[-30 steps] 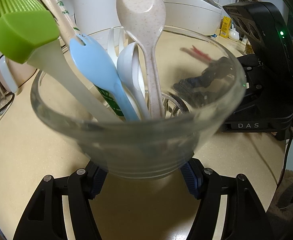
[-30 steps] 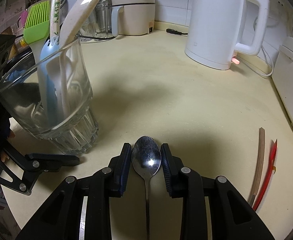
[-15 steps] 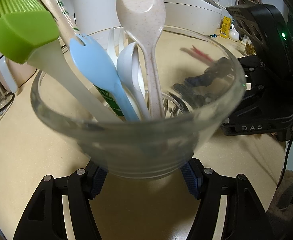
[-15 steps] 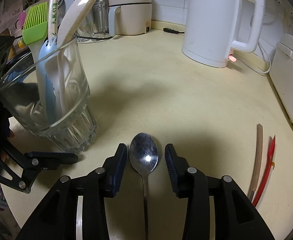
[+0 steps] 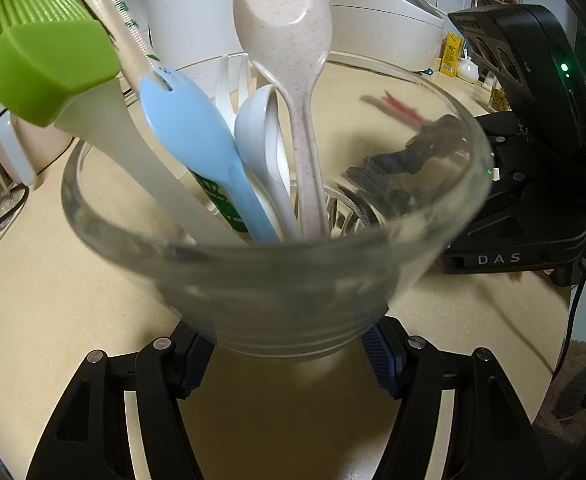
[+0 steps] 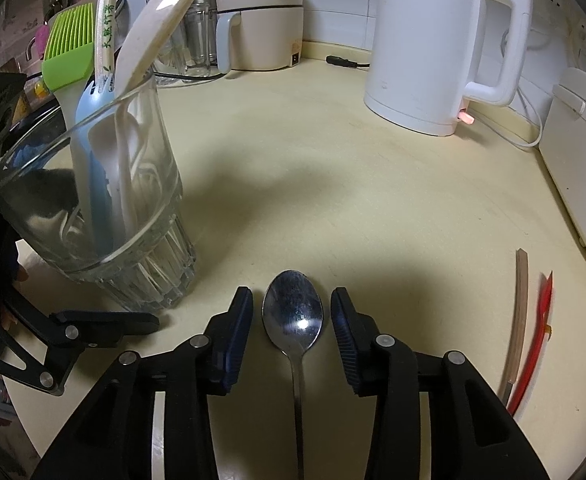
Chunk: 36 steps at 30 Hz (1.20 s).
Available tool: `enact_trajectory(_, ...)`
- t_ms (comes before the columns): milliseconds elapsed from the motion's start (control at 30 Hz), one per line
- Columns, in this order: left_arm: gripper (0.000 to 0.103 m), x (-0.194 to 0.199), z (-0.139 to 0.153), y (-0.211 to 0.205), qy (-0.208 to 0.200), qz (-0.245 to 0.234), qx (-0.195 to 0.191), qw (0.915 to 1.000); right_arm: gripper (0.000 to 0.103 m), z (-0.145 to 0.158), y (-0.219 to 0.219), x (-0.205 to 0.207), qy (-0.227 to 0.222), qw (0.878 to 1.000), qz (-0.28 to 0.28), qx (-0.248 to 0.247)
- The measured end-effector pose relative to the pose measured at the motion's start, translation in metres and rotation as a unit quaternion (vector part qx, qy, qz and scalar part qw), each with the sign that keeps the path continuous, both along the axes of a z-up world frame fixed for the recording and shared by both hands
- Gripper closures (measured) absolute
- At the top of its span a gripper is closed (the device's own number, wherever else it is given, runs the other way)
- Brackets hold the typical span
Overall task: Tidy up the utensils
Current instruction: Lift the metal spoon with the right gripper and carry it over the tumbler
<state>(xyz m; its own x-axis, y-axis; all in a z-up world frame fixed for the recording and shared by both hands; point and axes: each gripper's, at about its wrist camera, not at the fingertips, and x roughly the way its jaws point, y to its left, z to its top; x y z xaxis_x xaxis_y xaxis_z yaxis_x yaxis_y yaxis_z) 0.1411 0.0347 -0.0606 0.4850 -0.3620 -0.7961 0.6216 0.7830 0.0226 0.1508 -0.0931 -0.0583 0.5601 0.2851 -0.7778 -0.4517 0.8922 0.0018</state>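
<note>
A clear glass stands tilted on the cream counter, and my left gripper is shut on its ribbed base. Inside it are a green silicone brush, a blue fork, a speckled beige spoon, a white spoon and wrapped chopsticks. In the right wrist view the glass is at the left. A metal spoon lies flat on the counter between the pads of my right gripper. Those jaws are closing, with a gap on each side of the spoon's bowl.
A wooden stick and a red utensil lie on the counter at the right. A white kettle, a rice cooker and a small cooker pot line the back and right.
The right jaws spread away from the metal spoon's bowl, then narrowed a little. The spoon has stayed on the counter. The left gripper and the glass have not moved.
</note>
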Motion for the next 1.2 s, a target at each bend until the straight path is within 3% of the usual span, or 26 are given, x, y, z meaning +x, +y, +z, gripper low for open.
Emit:
enact_trajectory(33, 0.032, 0.000, 0.000, 0.000, 0.000, 0.000, 0.000, 1.0000, 0.073, 0.000, 0.000, 0.000, 0.000, 1.000, 0.000, 0.001)
enact_trajectory(400, 0.032, 0.000, 0.000, 0.000, -0.002, 0.000, 0.001, 1.0000, 0.073, -0.001, -0.001, 0.001, 0.005, 1.000, -0.011, 0.017)
enact_trajectory(633, 0.032, 0.000, 0.000, -0.002, -0.003, 0.000, 0.003, 1.0000, 0.073, 0.002, -0.012, 0.001, 0.010, 0.998, -0.048, 0.037)
enact_trajectory(1200, 0.032, 0.000, 0.000, -0.002, -0.003, -0.001, 0.003, 1.0000, 0.073, 0.084, -0.033, -0.018, -0.088, 0.986, -0.101, 0.096)
